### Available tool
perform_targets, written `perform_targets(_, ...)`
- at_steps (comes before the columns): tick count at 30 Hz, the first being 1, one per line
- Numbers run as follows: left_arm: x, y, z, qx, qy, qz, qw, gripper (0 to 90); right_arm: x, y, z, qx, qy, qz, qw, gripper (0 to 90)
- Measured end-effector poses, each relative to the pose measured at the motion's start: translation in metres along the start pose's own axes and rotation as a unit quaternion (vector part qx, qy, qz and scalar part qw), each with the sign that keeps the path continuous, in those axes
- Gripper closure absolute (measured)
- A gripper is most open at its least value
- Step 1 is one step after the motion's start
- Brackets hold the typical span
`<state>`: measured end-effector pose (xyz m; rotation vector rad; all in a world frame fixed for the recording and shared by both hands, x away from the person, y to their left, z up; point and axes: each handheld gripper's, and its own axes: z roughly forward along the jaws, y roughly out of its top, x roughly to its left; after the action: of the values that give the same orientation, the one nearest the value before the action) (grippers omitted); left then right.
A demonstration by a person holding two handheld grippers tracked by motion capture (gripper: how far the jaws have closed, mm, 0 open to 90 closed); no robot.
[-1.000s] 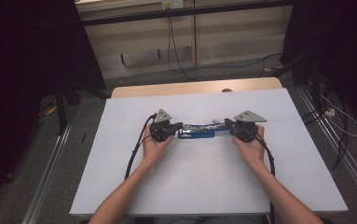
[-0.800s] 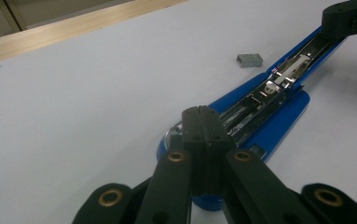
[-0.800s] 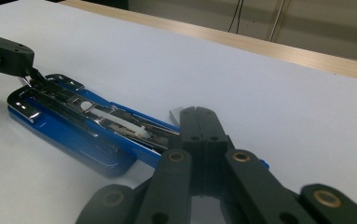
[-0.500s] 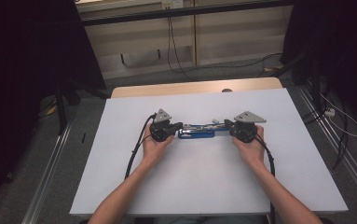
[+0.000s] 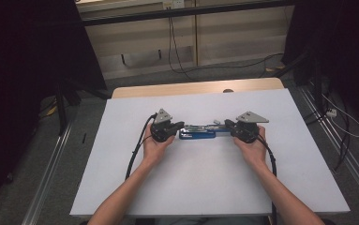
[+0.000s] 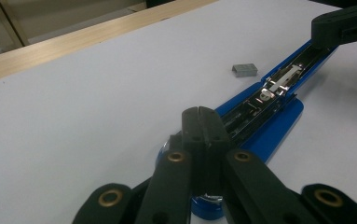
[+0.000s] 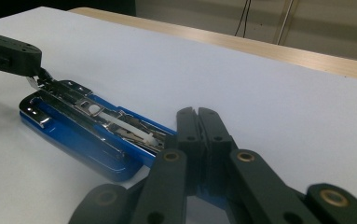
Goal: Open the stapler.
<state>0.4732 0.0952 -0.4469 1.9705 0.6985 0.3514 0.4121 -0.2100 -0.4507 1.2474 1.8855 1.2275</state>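
A blue stapler (image 5: 197, 135) lies opened out flat on the white table (image 5: 205, 187), its shiny metal magazine (image 6: 278, 81) facing up. My left gripper (image 5: 182, 125) is shut on the stapler's left end; its jaws (image 6: 199, 114) are pressed together over the blue body. My right gripper (image 5: 227, 124) is shut on the opposite end, jaws (image 7: 197, 115) closed above the blue arm (image 7: 87, 140). In the right gripper view the left gripper (image 7: 8, 53) pinches a thin metal tip of the magazine. A small grey block of staples (image 6: 244, 70) lies loose on the table just beyond the stapler.
A wooden strip (image 5: 196, 88) runs along the table's far edge. Black cables (image 5: 137, 150) trail from both grippers towards the near edge. Floor rails and cords lie beside the table.
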Motion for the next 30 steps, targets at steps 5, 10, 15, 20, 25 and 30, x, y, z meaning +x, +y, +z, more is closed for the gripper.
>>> perform_targets(5, 0.0, 0.001, -0.001, -0.003, 0.001, 0.003, 1.0, 90.0, 0.001, 0.001, 0.0, -0.005, 0.007, -0.001, 1.0, 88.2)
perform_targets(10, -0.002, 0.006, -0.006, -0.022, -0.004, -0.019, 0.9996, 78.2, 0.0, 0.002, -0.001, -0.007, 0.01, 0.0, 0.9999, 86.2)
perform_targets(15, -0.002, 0.008, -0.009, -0.024, 0.003, -0.021, 0.9995, 68.3, -0.004, 0.003, -0.004, -0.016, 0.013, 0.013, 0.9997, 82.2)
perform_targets(20, -0.005, 0.007, -0.012, -0.025, 0.016, -0.019, 0.9994, 50.6, -0.005, 0.006, -0.008, -0.027, 0.014, 0.02, 0.9993, 70.4)
perform_targets(25, -0.004, 0.006, -0.014, -0.009, 0.026, -0.023, 0.9994, 31.8, -0.005, 0.007, -0.008, -0.029, 0.014, 0.023, 0.9992, 49.4)
perform_targets(30, -0.001, 0.005, -0.016, 0.002, 0.027, -0.034, 0.9991, 12.4, -0.003, 0.008, -0.009, -0.03, 0.004, 0.02, 0.9994, 28.0)
